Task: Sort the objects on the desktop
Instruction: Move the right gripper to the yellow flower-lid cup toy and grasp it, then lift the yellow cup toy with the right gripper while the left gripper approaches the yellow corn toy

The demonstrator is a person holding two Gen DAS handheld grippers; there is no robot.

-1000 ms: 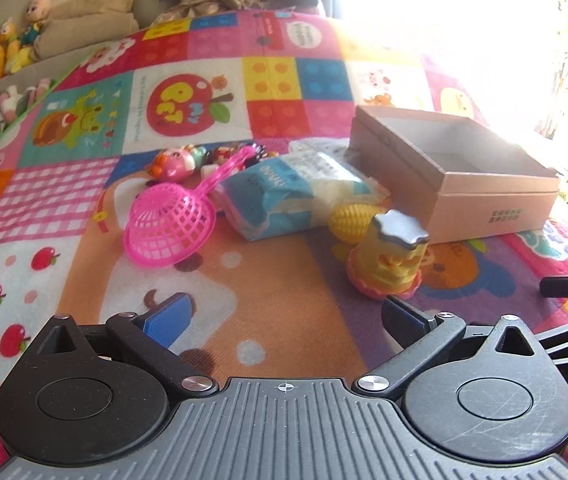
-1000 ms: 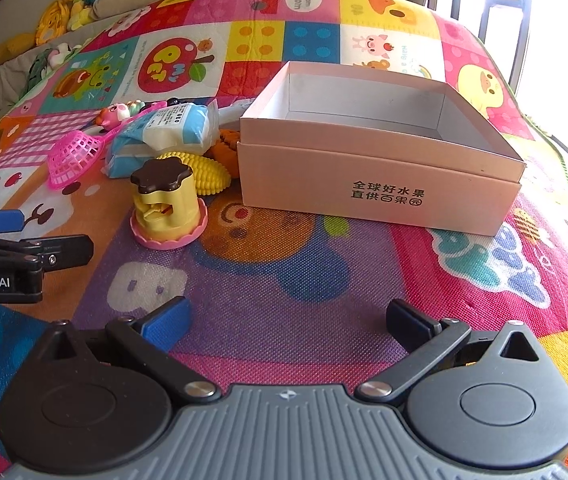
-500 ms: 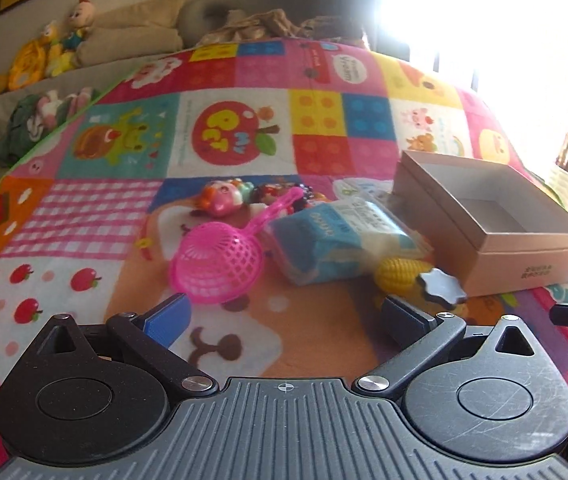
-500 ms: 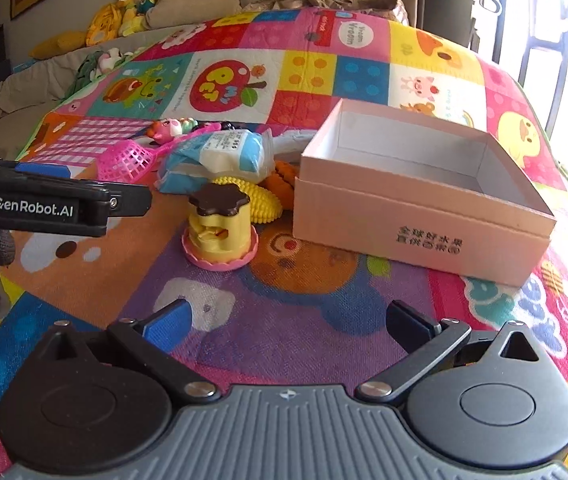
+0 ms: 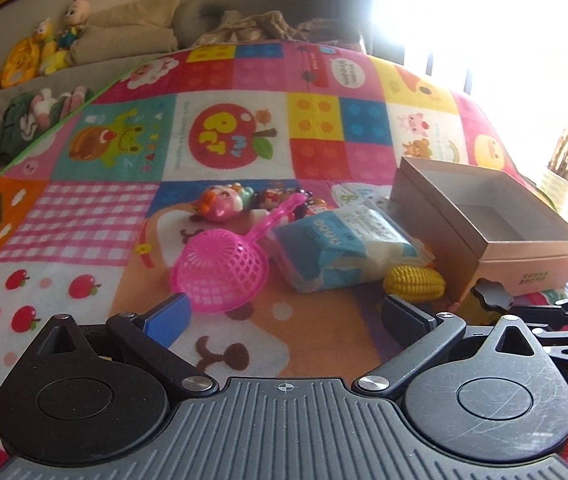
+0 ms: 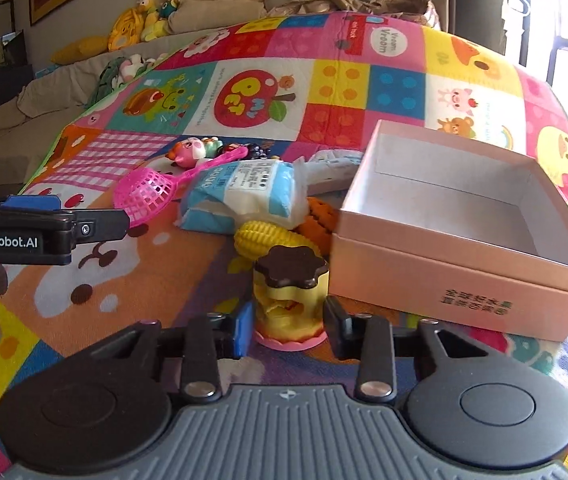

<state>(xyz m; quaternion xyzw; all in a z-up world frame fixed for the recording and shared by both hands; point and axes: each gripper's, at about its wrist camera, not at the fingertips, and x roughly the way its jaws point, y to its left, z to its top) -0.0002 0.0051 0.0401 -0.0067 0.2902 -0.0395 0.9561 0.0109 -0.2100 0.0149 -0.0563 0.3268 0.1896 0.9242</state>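
A yellow pudding toy [image 6: 288,300] with a brown top and pink base stands on the mat, next to an open pink cardboard box [image 6: 464,276]. My right gripper [image 6: 288,326] has its fingers closed in against the toy's two sides. My left gripper [image 5: 286,314] is open and empty above the mat, short of a pink toy strainer [image 5: 221,270]. A blue tissue pack [image 5: 340,252], a yellow toy corn [image 5: 414,282] and a small pig figure [image 5: 219,204] lie behind. The box is empty inside.
An orange toy [image 6: 320,220] lies between the corn and the box. Small dark toys [image 5: 284,196] sit by the pig. A sofa with plush toys [image 6: 151,16] stands behind the mat. The left gripper's side shows in the right wrist view [image 6: 39,234].
My right gripper moved forward to the pudding toy and its fingers closed from wide open onto it. My left gripper drew back and left, still open.
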